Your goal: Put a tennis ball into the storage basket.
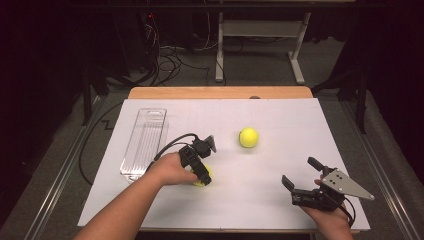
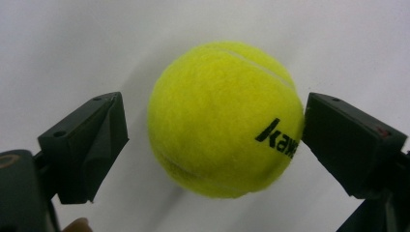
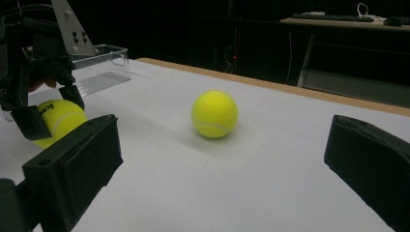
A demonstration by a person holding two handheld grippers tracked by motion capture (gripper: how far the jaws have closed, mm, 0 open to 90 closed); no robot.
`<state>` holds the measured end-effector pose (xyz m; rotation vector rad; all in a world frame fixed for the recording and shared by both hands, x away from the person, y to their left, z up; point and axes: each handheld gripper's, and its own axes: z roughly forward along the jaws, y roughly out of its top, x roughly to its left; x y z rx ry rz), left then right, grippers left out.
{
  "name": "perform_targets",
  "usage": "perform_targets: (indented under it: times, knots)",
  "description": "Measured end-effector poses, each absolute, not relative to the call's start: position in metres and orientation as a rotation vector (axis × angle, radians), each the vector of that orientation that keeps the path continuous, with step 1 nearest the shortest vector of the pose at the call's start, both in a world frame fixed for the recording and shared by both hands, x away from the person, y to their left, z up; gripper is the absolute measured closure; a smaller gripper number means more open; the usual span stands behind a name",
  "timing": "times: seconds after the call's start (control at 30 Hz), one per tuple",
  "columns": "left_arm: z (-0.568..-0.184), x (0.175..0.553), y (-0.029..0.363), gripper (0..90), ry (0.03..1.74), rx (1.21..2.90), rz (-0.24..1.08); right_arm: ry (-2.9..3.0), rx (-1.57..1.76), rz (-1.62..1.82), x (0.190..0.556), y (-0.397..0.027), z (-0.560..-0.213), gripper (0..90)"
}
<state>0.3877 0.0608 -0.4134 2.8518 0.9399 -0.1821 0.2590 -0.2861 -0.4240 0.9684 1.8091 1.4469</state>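
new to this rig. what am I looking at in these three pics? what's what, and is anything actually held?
There is no robot arm here: a person holds a two-jaw gripper in each hand at a table covered with white paper.

The high view is a fixed camera above the table. The other two pictures come from cameras riding on each gripper, looking along its black jaws.

On the table lie two yellow tennis balls and a clear plastic tray.

The left gripper is down over the near ball. In the left gripper view, one jaw seems to touch the ball while a gap shows at the other, so it is bracketed, not yet clamped.

The right gripper is open, holds nothing, and faces the far ball.
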Motion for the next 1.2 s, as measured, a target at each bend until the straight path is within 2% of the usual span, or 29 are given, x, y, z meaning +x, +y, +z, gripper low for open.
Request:
perform_targets:
  times: [0.27, 0.43, 0.67, 1.0, 1.2]
  knots:
    - [-0.417, 0.386, 0.059, 17.7, 0.922, 2.877, -0.203, 1.808, 0.97, 1.449, 0.259, -0.286, -0.424, 0.2]
    - [-0.418, 0.386, 0.06, 25.4, 0.917, 2.876, -0.217, 1.804, 0.972, 1.45, 0.259, -0.286, -0.424, 0.2]
    - [-0.414, 0.385, 0.062, 26.6, 0.928, 2.878, -0.204, 1.809, 0.969, 1.447, 0.259, -0.286, -0.424, 0.2]
    - [-0.4, 0.386, 0.078, 26.7, 1.036, 2.839, -0.21, 1.816, 0.972, 1.447, 0.26, -0.285, -0.426, 0.2]
    - [-0.392, 0.385, 0.086, 26.7, 1.042, 2.826, -0.246, 1.817, 0.973, 1.447, 0.26, -0.284, -0.426, 0.2]
